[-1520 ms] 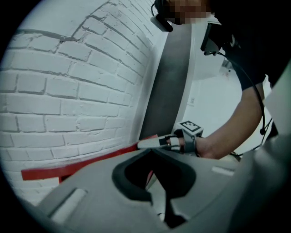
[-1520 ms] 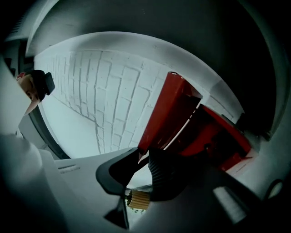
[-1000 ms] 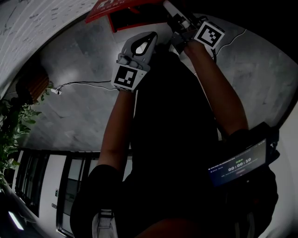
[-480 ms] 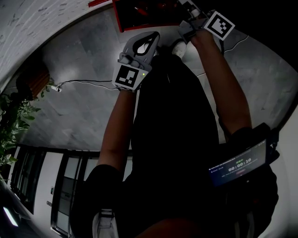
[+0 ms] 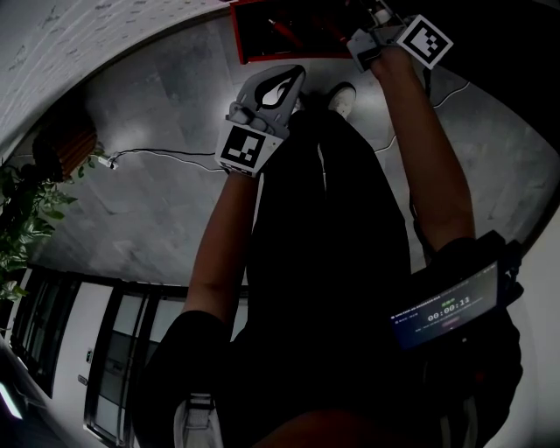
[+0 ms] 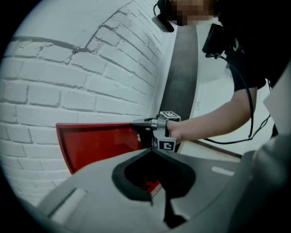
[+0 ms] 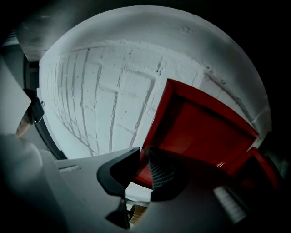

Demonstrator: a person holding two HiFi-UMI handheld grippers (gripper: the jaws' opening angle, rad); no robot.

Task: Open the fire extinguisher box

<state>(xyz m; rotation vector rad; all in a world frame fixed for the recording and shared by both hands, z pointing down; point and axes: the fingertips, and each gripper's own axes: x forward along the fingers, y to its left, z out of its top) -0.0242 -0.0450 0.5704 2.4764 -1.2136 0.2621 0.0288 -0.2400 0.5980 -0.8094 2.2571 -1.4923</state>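
The red fire extinguisher box lies at the top edge of the head view, against a white brick wall, with red extinguishers showing inside. Its red door stands swung open. My right gripper is shut on the door's edge, and in the right gripper view the door runs between the jaws of the right gripper. From the left gripper view, the right gripper is pinching the door's corner. My left gripper hangs lower, in front of the box, shut and holding nothing; in its own view the tips of the left gripper meet.
The floor is grey stone, with a thin cable running across it. A potted plant stands at the left. The white brick wall backs the box. A screen is strapped near the right arm. A shoe is below the box.
My right gripper has moved up and to the right with the door, and more of the box's inside now shows. The left gripper has stayed almost where it was.
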